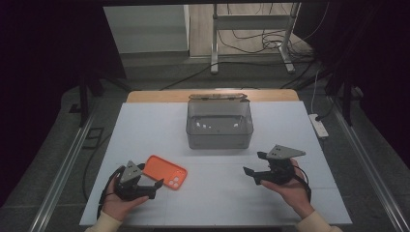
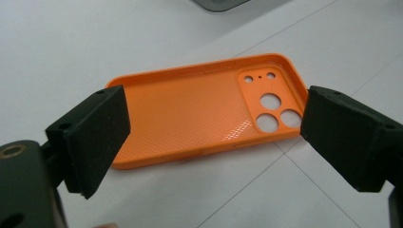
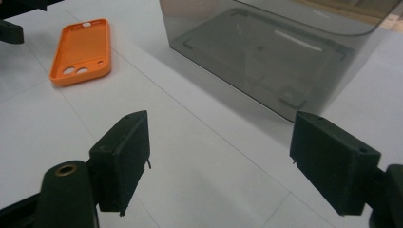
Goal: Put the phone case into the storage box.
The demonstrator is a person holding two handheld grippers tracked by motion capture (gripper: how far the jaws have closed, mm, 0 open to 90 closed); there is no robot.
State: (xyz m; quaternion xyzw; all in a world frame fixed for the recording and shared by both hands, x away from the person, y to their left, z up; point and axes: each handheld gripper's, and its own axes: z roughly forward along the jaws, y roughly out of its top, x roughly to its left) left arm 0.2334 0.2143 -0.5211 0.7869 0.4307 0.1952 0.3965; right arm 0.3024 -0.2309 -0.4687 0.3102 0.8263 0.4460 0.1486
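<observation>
An orange phone case (image 1: 165, 172) lies inner side up on the white table (image 1: 145, 125), front left. My left gripper (image 1: 151, 175) is open just in front of it. In the left gripper view the case (image 2: 190, 109) lies between and beyond the two spread jaws of that gripper (image 2: 214, 126), and nothing is gripped. My right gripper (image 1: 254, 163) is open over bare table at the front right, pointing left. The right gripper view has its gripper (image 3: 218, 142) with spread jaws, the case (image 3: 83, 50) far off at the upper left.
A grey see-through box (image 1: 220, 137) stands empty at the table's middle back; it looms close in the right gripper view (image 3: 266, 61). A power strip (image 1: 319, 125) and cables lie on the floor past the right edge. Bare table separates the grippers.
</observation>
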